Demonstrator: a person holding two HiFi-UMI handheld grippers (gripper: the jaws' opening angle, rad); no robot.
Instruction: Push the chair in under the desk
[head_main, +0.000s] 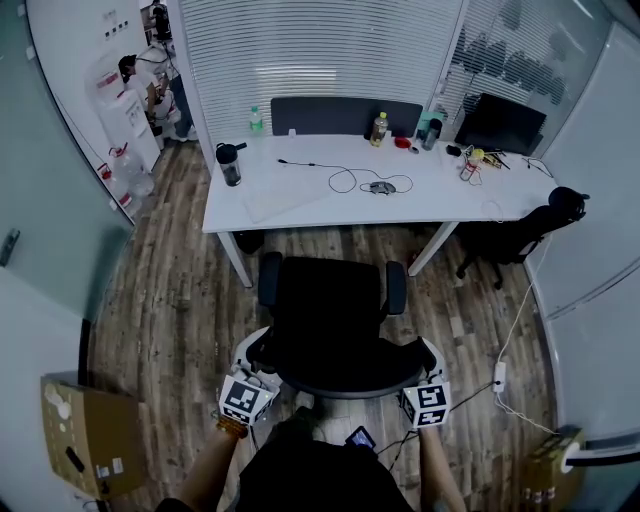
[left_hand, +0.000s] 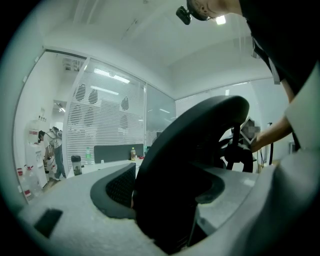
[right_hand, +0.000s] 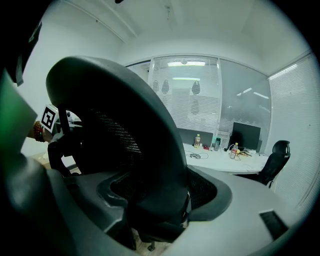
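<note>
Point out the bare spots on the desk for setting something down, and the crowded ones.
Bare: left half of the desk, between the black tumbler and the looped cable, plus the front edge. Crowded: the back right, with bottles, small clutter and the monitor.

The chair (head_main: 330, 310) is black, the desk (head_main: 290, 200) white, the floor (head_main: 180, 310) brown wood-grain.

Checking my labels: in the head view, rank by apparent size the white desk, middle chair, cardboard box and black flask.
1. white desk, narrowly
2. chair, nearer the camera, so unsure
3. cardboard box
4. black flask
</note>
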